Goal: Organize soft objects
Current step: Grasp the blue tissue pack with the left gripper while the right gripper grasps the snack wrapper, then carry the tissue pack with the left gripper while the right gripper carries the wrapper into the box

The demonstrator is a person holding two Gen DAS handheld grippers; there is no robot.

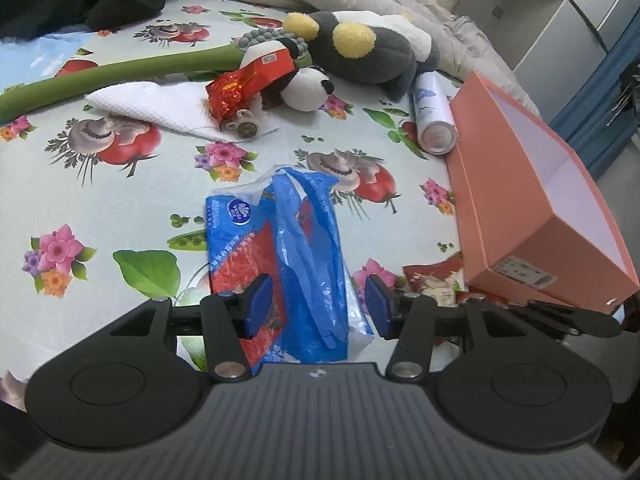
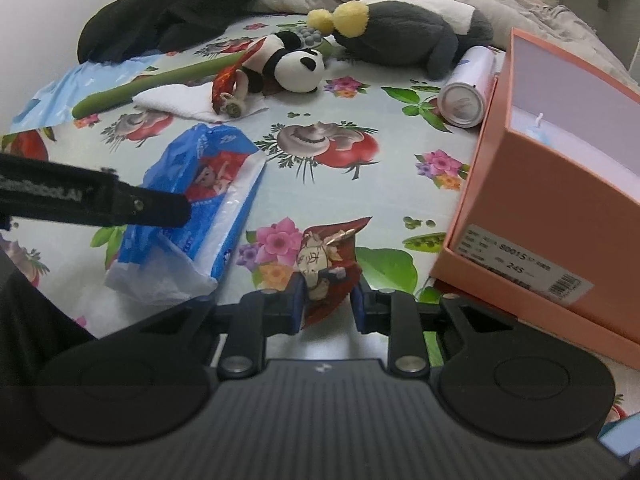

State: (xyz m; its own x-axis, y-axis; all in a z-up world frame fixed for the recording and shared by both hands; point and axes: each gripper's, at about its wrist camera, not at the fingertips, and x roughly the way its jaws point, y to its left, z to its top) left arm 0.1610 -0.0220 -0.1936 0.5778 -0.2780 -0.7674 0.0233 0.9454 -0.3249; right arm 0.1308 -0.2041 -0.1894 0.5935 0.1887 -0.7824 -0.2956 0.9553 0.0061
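- Nearest the left wrist camera, the left gripper (image 1: 316, 306) has its jaws spread on either side of the tissue pack (image 1: 276, 264); whether the pads touch the wrapper I cannot tell.
- Tissue pack: a blue and red plastic-wrapped soft pack, its wrapper loose and crumpled with a clear flap at the near end, lying close to the near edge of the bed (image 1: 120, 184), left of the orange box (image 1: 532, 208).
- Right gripper (image 2: 326, 300): its jaws are drawn in around a small red pouch (image 2: 328, 256) with a stitched figure; it looks pinched, though contact is hard to confirm. The pouch sits near the bed's near edge, just left of the box.
- Along the far side, left to right: a green plush stem (image 1: 100, 76), a folded white cloth (image 1: 160, 106), a red foil packet (image 1: 248, 80), a small panda toy (image 2: 294, 66), a large grey plush (image 1: 360, 52) with yellow patches, and a white can (image 1: 434, 116) touching the box's left wall.
- Progress, as I judge it: early. The box appears nearly empty apart from something pale blue (image 2: 540, 134) inside, and every soft thing remains out on the bed.
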